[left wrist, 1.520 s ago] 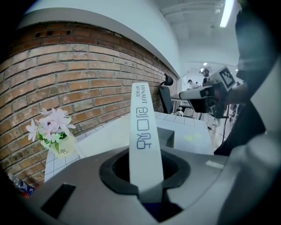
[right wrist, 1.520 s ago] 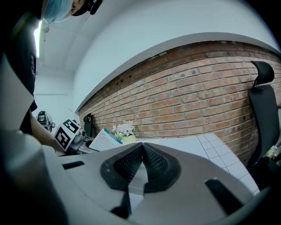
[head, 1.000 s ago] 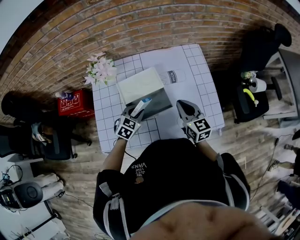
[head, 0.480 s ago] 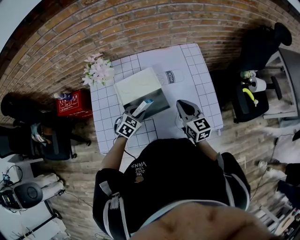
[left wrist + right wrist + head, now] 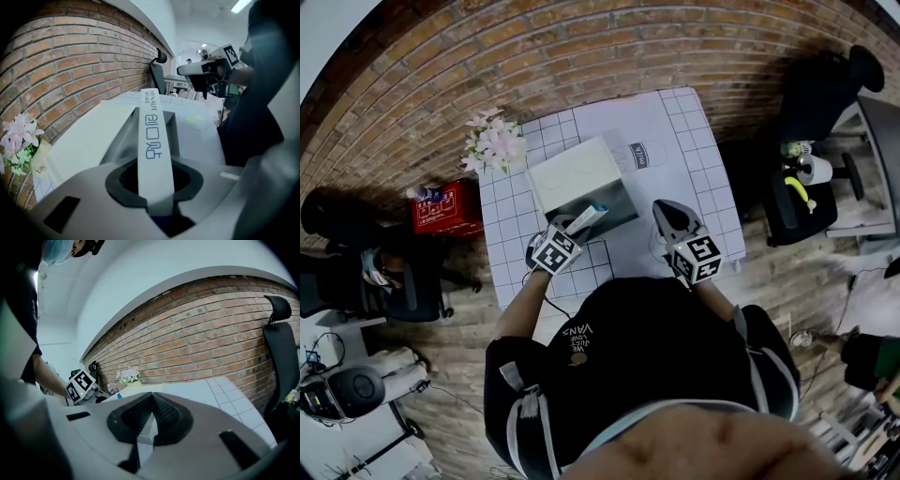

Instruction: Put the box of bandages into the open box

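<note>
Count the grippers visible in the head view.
2. Left gripper holds the bandage box at the open box's near edge; right gripper, shut, is beside it. None hidden.

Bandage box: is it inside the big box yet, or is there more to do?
Done: the bandage box is picked up, pinched between the fingers of the left gripper. In hand: it is held tilted at the mouth of the open box. Left: lower it in and let go, because it is not yet resting inside. The right gripper is shut, empty and off to the side.
</note>
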